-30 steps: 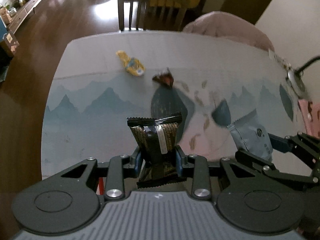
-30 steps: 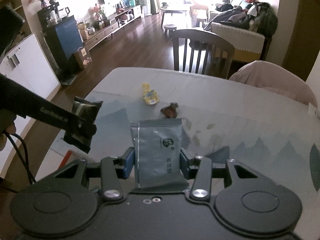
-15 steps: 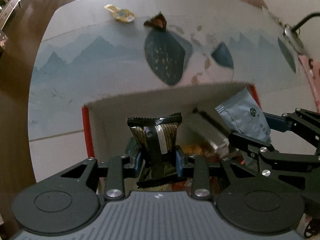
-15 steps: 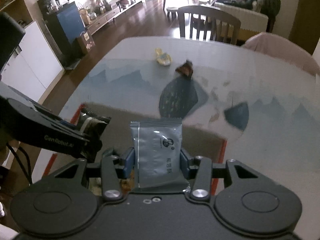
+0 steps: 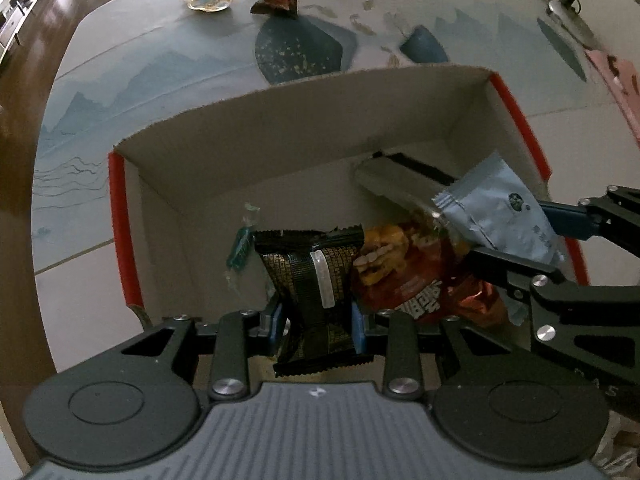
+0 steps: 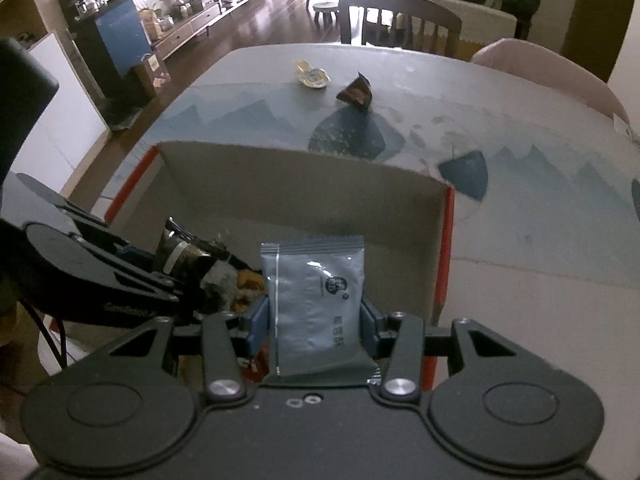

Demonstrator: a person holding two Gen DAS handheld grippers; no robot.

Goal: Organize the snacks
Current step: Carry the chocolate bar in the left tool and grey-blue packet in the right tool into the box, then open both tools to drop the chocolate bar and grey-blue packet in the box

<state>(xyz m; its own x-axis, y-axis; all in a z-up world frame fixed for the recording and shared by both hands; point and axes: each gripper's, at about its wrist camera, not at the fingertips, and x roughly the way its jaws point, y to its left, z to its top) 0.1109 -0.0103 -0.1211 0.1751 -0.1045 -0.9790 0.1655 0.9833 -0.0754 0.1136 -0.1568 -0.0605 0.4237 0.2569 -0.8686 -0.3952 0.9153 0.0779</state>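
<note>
Black packet (image 5: 310, 276) with a gold grid pattern and a white strip. Pale blue packet (image 6: 316, 308) bearing a dark round emblem. Cardboard box (image 5: 304, 148): plain tan inside, red edges. Red-and-yellow bag (image 5: 404, 276) within. Tabletop (image 5: 168, 60): grey-blue cloth printed with mountains and a gold-speckled dark teal shape. Yellow wrapper (image 5: 206, 0); brown wrapper (image 5: 276, 0).

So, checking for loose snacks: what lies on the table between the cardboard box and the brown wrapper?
Nothing: bare patterned tablecloth runs from the cardboard box to the brown wrapper, in both views.
</note>
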